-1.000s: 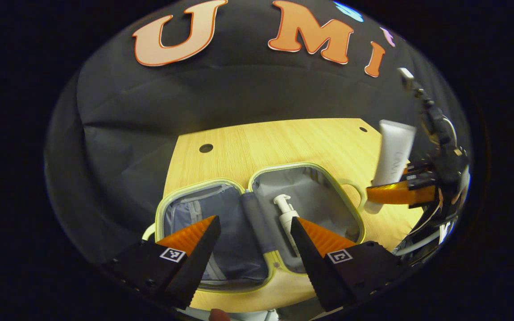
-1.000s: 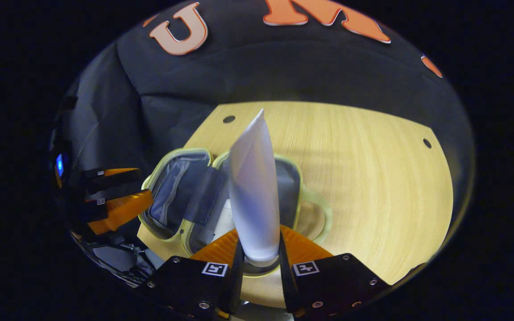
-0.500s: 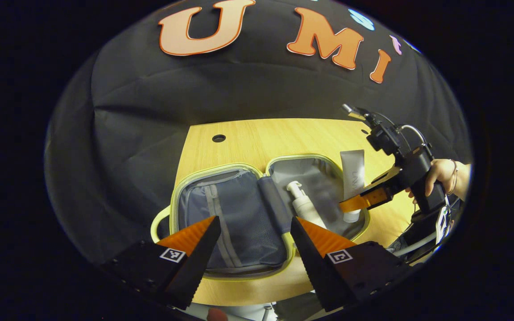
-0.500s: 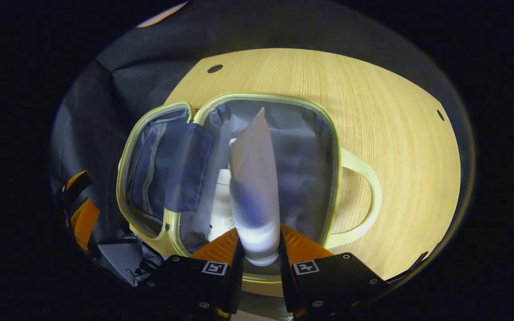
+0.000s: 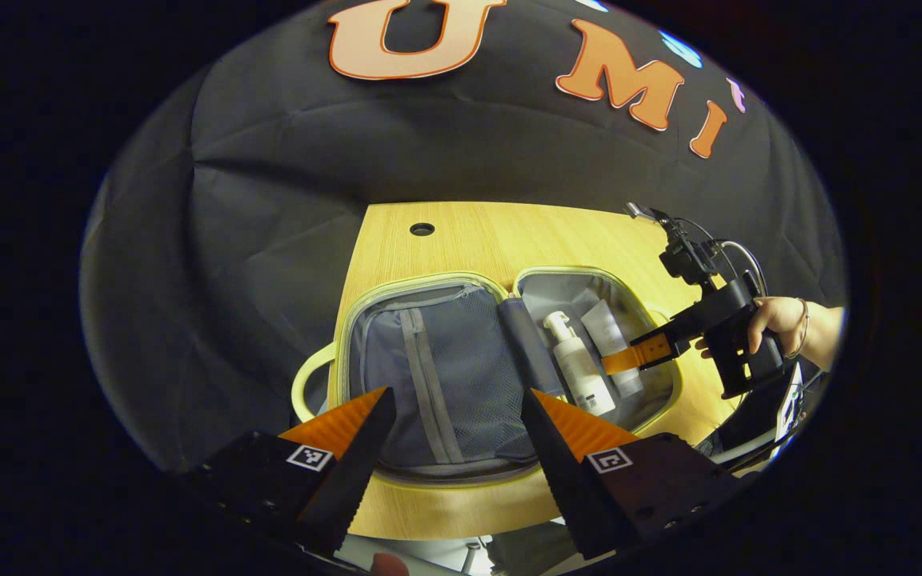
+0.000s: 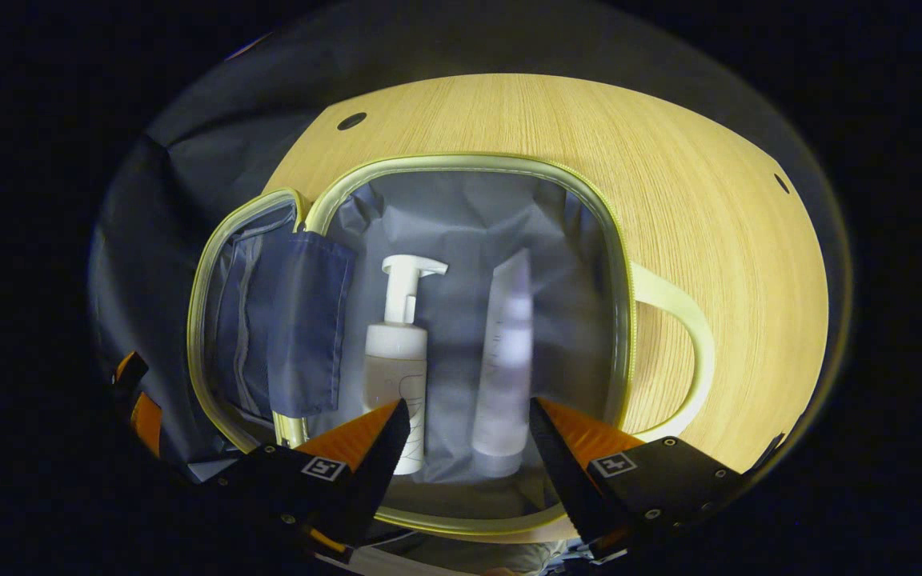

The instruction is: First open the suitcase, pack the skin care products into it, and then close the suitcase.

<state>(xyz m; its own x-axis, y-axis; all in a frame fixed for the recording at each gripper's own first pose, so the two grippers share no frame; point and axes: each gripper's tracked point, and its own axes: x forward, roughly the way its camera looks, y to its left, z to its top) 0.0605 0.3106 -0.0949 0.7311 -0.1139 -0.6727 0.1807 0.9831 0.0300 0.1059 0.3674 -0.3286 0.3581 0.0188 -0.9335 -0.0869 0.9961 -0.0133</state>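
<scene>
In the left gripper view, the left tool [image 5: 454, 436] is hanging over the near edge of the open suitcase [image 5: 429, 376], and its fingers are spread wide with nothing between them. The suitcase is lying flat on the wooden worktop [image 5: 469, 240]. The pump bottle [image 5: 577, 364] and the tube [image 5: 613, 344] are lying side by side in its right half. This view is also showing a hand [image 5: 765, 320] holding the right tool [image 5: 629, 356] over that half.

In the right gripper view, the right tool [image 6: 469, 436] is spread open and holding nothing. The pump bottle [image 6: 397, 352] and tube [image 6: 505, 360] are lying just past its fingers. The tube is looking blurry, so it may be touching the lining or not. A pale handle [image 6: 681, 352] is sticking out on the suitcase [image 6: 461, 164].
</scene>
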